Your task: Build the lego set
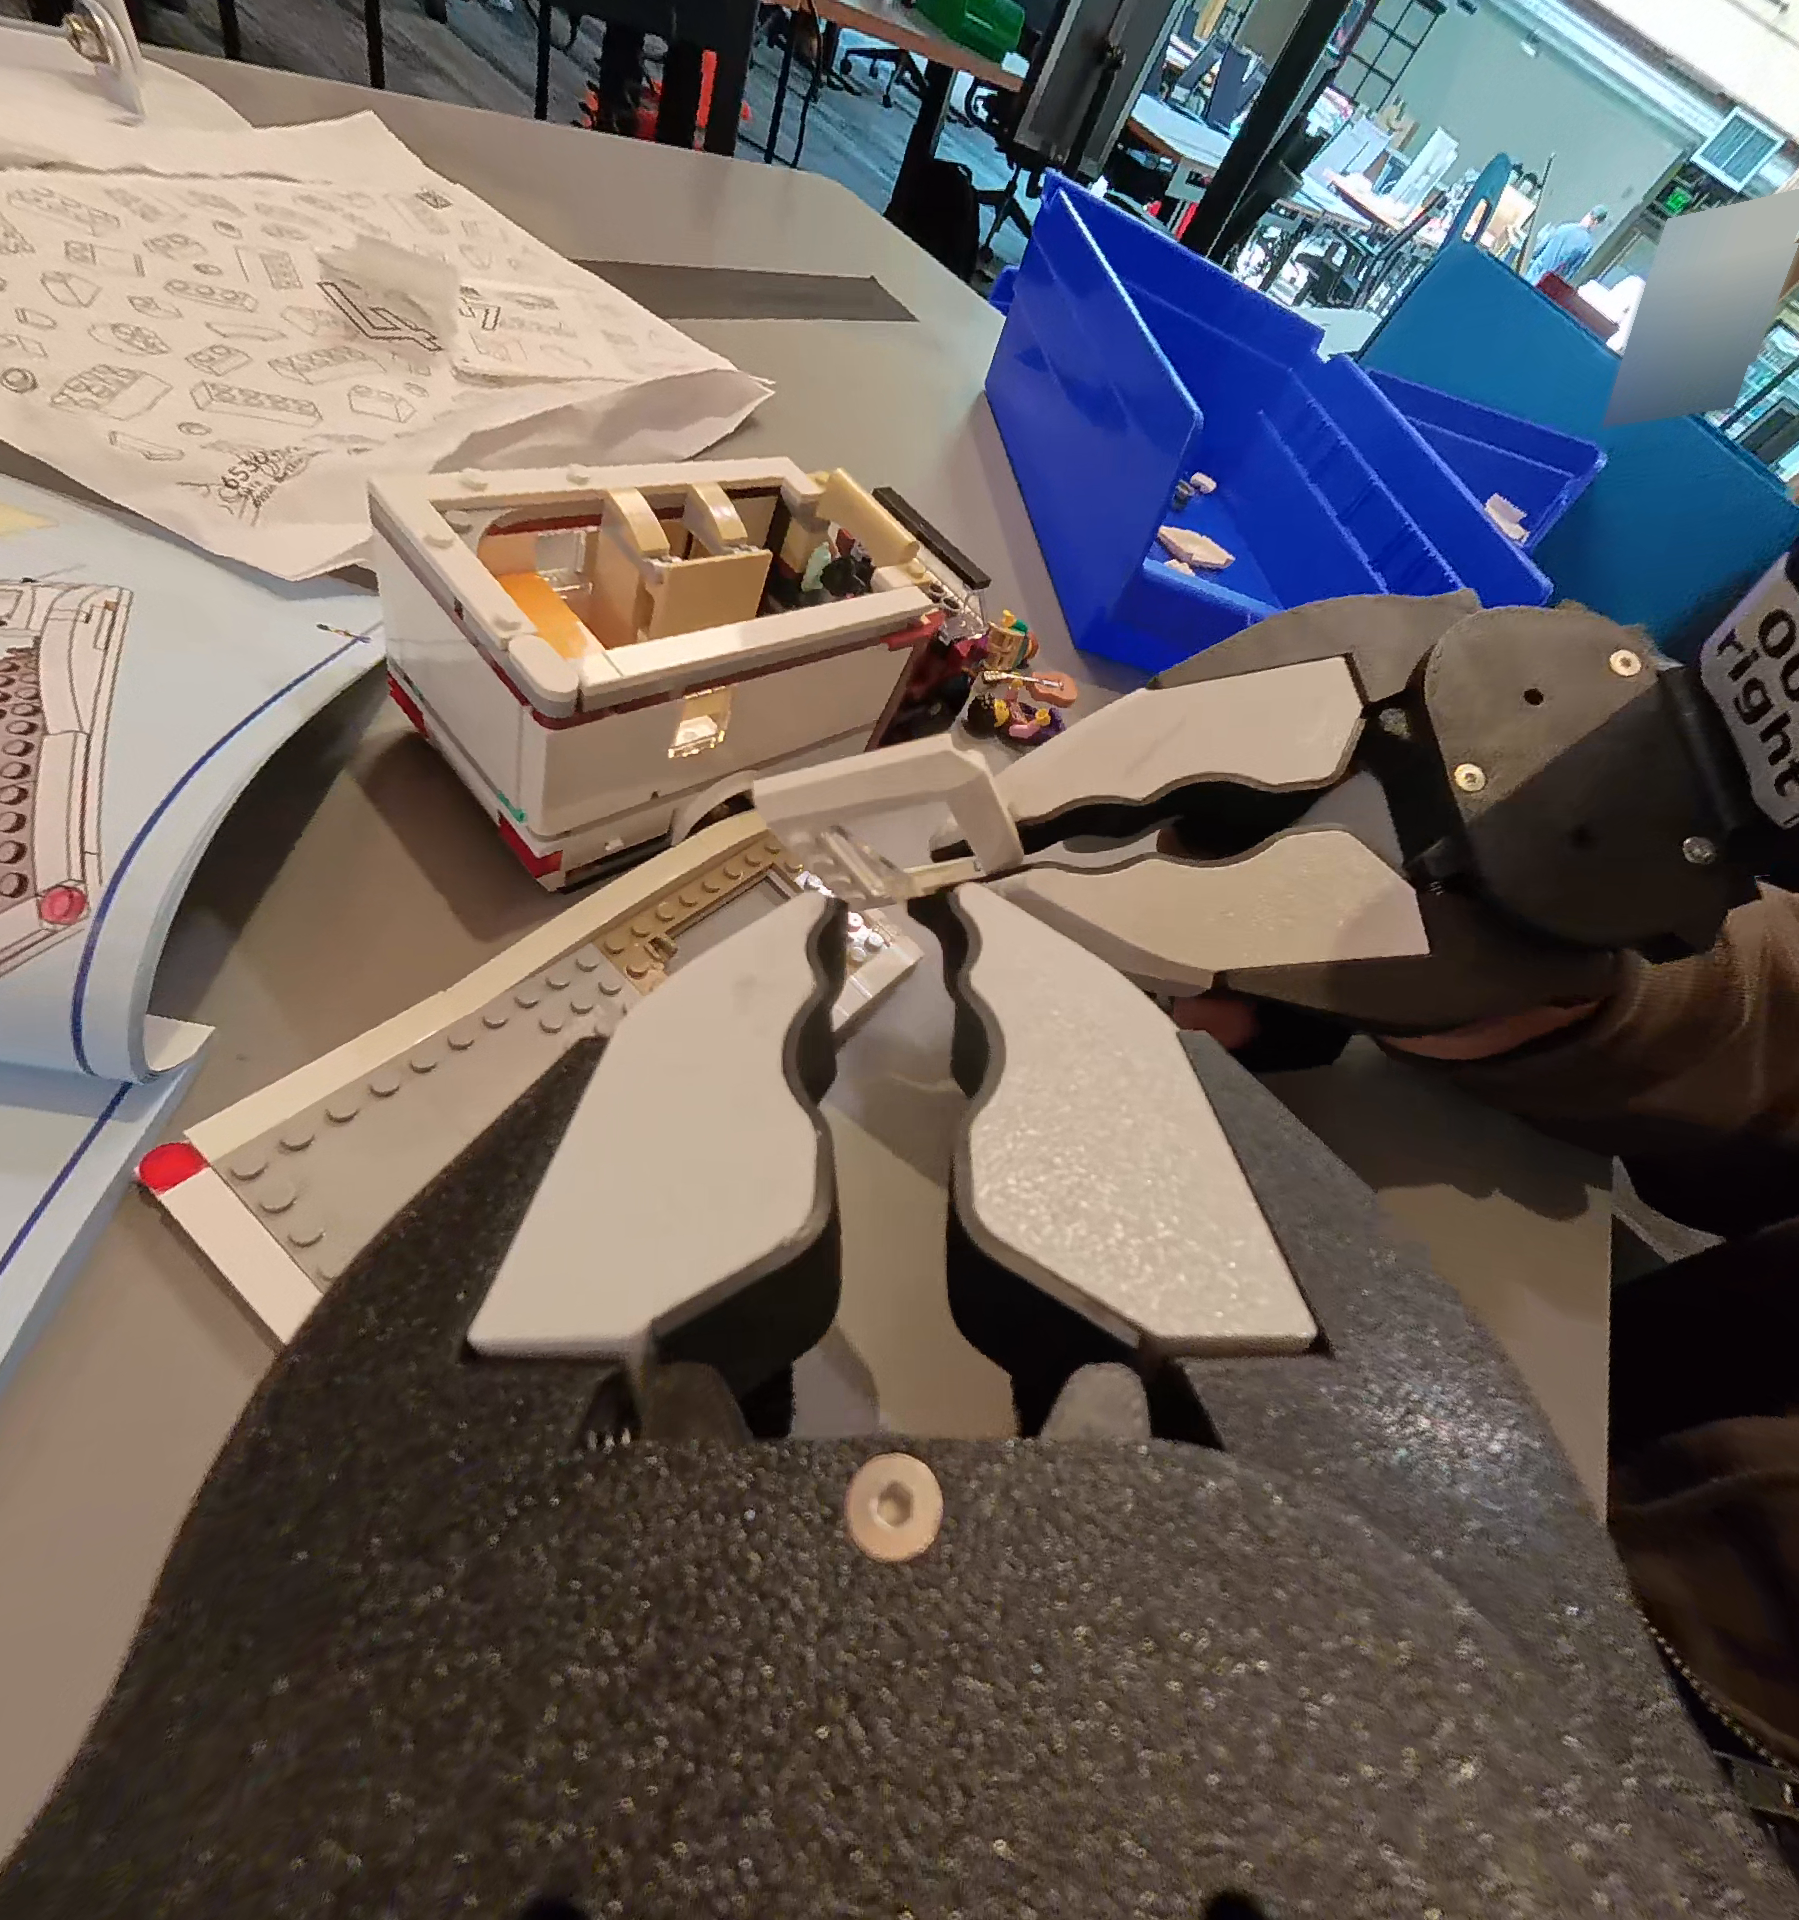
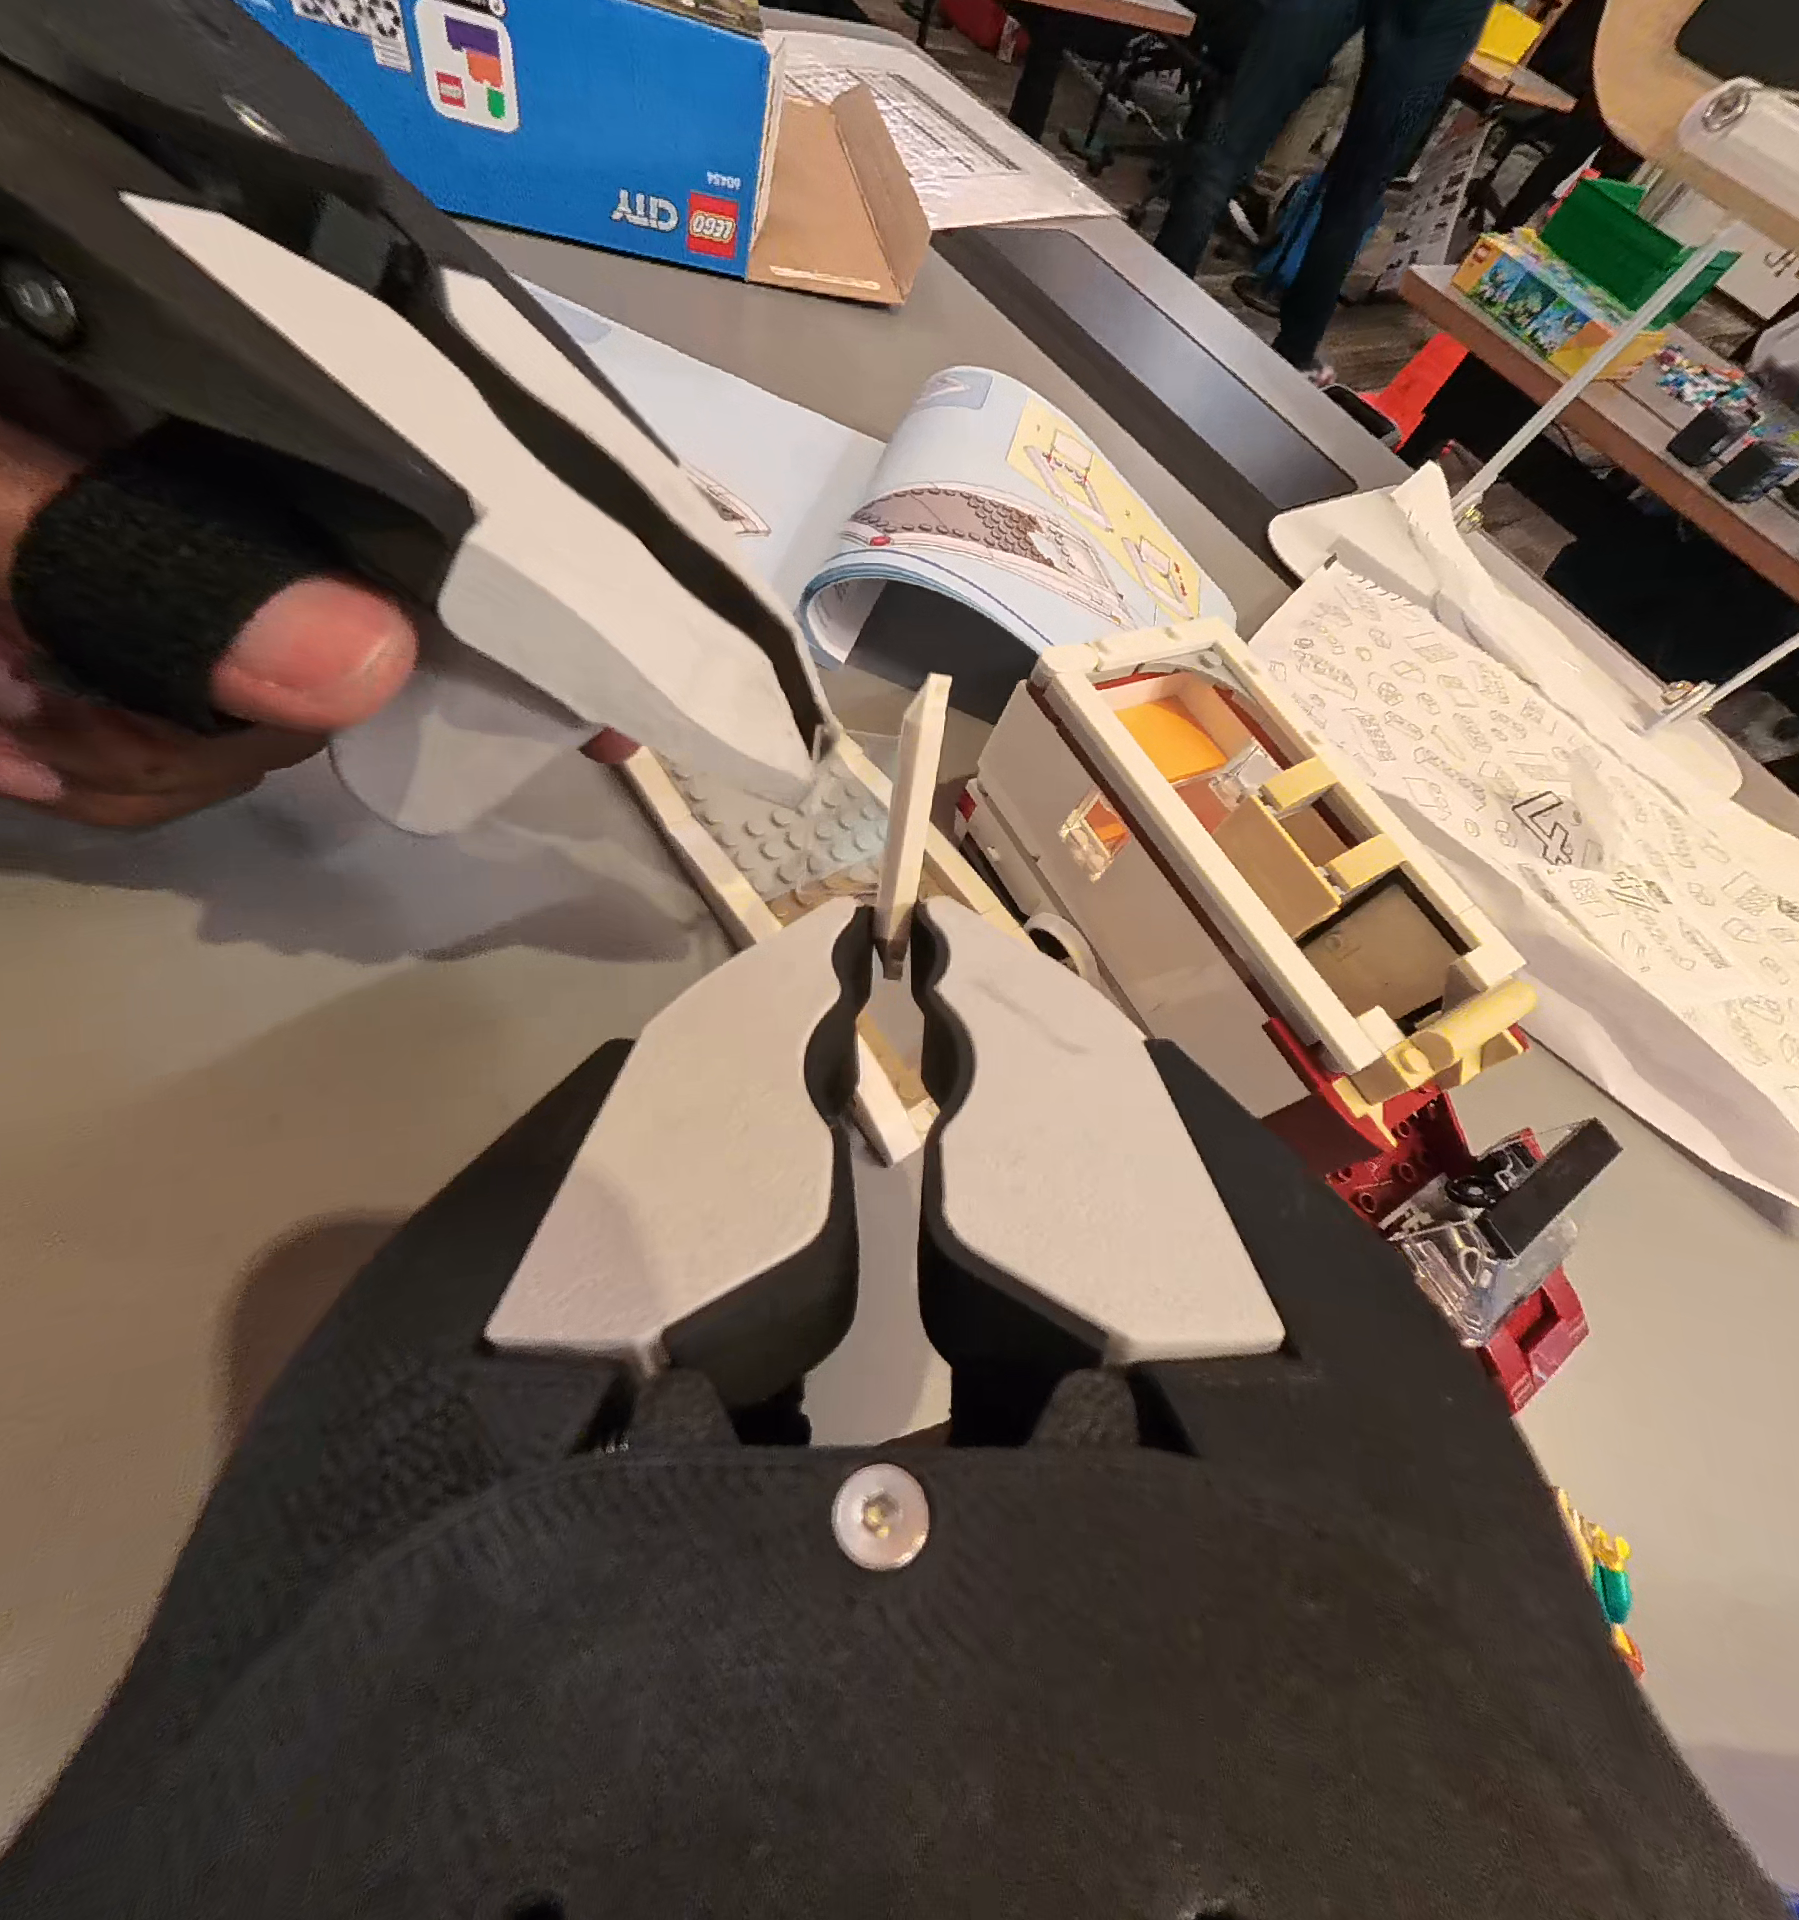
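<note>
My right gripper (image 2: 895, 925) is shut on one leg of a white window frame (image 2: 913, 810) and holds it upright on its edge. In the left wrist view the frame (image 1: 874, 784) carries a clear pane (image 1: 859, 868), and the right gripper (image 1: 988, 862) reaches in from the right. My left gripper (image 1: 890, 914) is open, with its tips just below the pane and nothing pressed between them. Both hover over a long grey studded roof plate (image 1: 438, 1049) with white edges, also in the right wrist view (image 2: 760, 831). A white, roofless camper body (image 1: 646, 665) stands just behind.
Blue divided bins (image 1: 1134, 436) with a few small parts stand at the right. An open instruction booklet (image 1: 33, 831) and a printed paper bag (image 1: 251, 343) lie at the left. Small figures (image 1: 1020, 686) sit by the camper. A blue box (image 2: 562, 114) lies at the far side. Only a small space, under 4 cm, lies between the two pairs of fingers. From the left gripper's tips to the long grey studded roof plate (image 1: 438, 1049) is close to 9 cm.
</note>
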A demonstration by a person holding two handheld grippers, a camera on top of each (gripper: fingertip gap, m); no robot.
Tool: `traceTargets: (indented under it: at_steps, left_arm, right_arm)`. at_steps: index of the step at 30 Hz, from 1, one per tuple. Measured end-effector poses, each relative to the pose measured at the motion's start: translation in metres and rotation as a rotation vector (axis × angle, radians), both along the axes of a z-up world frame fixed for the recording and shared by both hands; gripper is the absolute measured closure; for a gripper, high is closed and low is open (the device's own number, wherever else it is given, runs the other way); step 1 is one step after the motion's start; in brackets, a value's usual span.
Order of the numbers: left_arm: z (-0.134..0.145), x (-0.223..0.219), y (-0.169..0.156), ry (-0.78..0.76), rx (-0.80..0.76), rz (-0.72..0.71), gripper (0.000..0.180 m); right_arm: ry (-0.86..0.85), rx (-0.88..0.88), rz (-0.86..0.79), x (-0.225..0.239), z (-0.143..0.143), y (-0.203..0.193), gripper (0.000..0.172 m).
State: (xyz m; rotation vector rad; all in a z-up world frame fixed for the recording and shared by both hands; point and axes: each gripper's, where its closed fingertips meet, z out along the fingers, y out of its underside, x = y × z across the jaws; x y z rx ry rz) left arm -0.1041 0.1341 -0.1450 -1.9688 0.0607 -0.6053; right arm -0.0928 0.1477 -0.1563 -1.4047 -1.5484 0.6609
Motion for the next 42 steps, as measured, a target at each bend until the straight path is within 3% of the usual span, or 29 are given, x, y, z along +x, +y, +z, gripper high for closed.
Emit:
traceTargets:
  at_steps: [4, 10, 18, 28, 34, 42]
  left_arm:
    - [-0.001, -0.007, 0.000, 0.002, 0.001, 0.030, 0.180]
    - [-0.001, -0.005, 0.000, -0.053, -0.009, 0.006, 0.180]
    - [0.002, 0.004, -0.001, -0.074, -0.007, -0.035, 0.161]
    - [0.004, -0.004, -0.002, -0.094, 0.014, -0.006, 0.180]
    - [0.001, -0.006, -0.003, -0.117, 0.000, -0.013, 0.180]
    - [0.003, 0.005, -0.004, -0.098, 0.013, -0.069, 0.158]
  right_arm:
    - [0.006, -0.007, 0.012, 0.000, 0.001, -0.002, 0.165]
    - [0.015, 0.000, 0.020, 0.000, 0.003, -0.004, 0.165]
    - [0.022, 0.015, 0.008, 0.000, 0.004, -0.002, 0.165]
    - [0.029, 0.049, 0.038, 0.001, 0.004, -0.008, 0.165]
    - [0.035, 0.065, 0.042, 0.001, 0.006, -0.009, 0.165]
    - [0.040, 0.063, 0.039, 0.001, 0.006, -0.008, 0.165]
